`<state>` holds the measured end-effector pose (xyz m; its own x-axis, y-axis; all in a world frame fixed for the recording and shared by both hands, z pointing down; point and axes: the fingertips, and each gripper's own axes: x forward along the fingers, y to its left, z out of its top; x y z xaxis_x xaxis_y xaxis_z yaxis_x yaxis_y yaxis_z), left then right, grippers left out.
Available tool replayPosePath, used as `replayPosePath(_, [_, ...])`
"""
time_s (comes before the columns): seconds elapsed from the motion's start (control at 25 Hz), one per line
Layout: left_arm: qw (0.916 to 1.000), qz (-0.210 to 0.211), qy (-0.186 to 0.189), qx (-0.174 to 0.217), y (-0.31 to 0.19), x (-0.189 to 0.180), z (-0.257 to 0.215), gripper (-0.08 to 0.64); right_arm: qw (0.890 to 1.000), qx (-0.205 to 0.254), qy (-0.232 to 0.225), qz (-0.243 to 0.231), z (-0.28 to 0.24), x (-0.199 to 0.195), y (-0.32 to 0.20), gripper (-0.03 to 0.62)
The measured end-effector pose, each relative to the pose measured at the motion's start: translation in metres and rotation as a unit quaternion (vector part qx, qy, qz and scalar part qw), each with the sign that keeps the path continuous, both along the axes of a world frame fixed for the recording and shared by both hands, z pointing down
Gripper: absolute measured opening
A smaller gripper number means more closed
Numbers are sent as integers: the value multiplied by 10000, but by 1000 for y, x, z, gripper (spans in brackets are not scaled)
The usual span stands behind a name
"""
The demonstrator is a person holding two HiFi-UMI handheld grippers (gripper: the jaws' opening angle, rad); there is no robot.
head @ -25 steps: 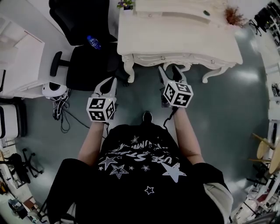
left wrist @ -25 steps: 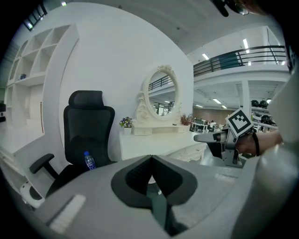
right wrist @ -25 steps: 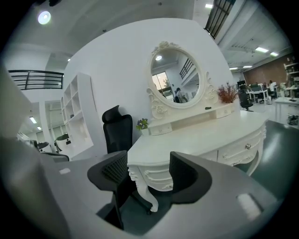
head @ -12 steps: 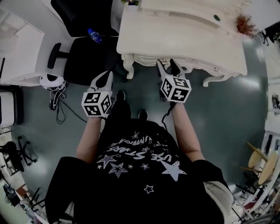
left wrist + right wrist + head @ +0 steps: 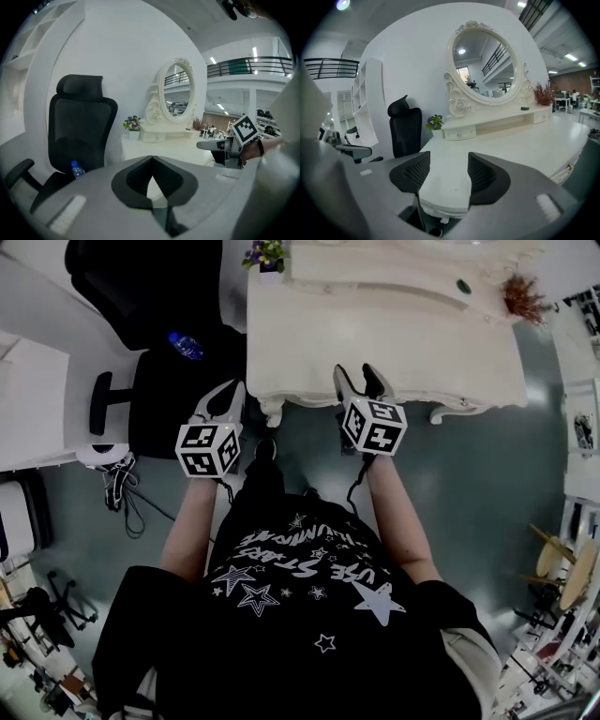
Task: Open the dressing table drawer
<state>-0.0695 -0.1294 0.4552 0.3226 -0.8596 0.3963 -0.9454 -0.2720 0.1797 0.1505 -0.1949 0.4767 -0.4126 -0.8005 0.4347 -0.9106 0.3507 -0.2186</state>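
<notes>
Far left there's a black office chair [image 5: 169,381] with a water bottle [image 5: 185,345] on the seat; the left gripper [image 5: 228,395] hangs just beside it, off the left corner of the dressing table [image 5: 403,343], jaws pinched together on nothing; moving right, the right gripper [image 5: 358,378] is up at the table's front edge, jaws apart and just been closing a touch, with only the table's lip showing in the gap and the pads not on anything; the drawer [image 5: 443,206], as far as I can tell, is the white band tucked under that lip, dead ahead of the right gripper and a bit below it, its front running side to side across the way the gripper points; so the right hand is clearly the nearer one; my guess is it needs to dip under the lip for the knob [image 5: 442,220], which I can only half make out.
</notes>
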Motion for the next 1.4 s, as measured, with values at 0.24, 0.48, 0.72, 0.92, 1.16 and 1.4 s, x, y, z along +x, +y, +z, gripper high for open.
replayPosePath(0.24, [9990,435,41,-17,-66,-19,3,2,9994,-87,225,262,7,-24,-62,253])
replayPosePath(0.48, [9978,637,147,-117,-116,-39,10,0,9968,-182,549,552,16,-37,-115,252])
replayPosePath(0.72, [9965,776,256,-171,-153,-49,15,1,9930,-328,860,746,30,-42,-157,232])
replayPosePath(0.92, [9951,901,328,-249,-170,-54,21,1,9905,-390,1083,756,43,-52,-186,211])
replayPosePath(1.16, [9936,991,381,-385,-189,-55,42,2,9861,-515,1360,801,69,-55,-215,196])
replayPosePath(1.4, [9923,1089,385,-455,-195,-64,44,1,9803,-422,1682,942,70,-54,-227,189])
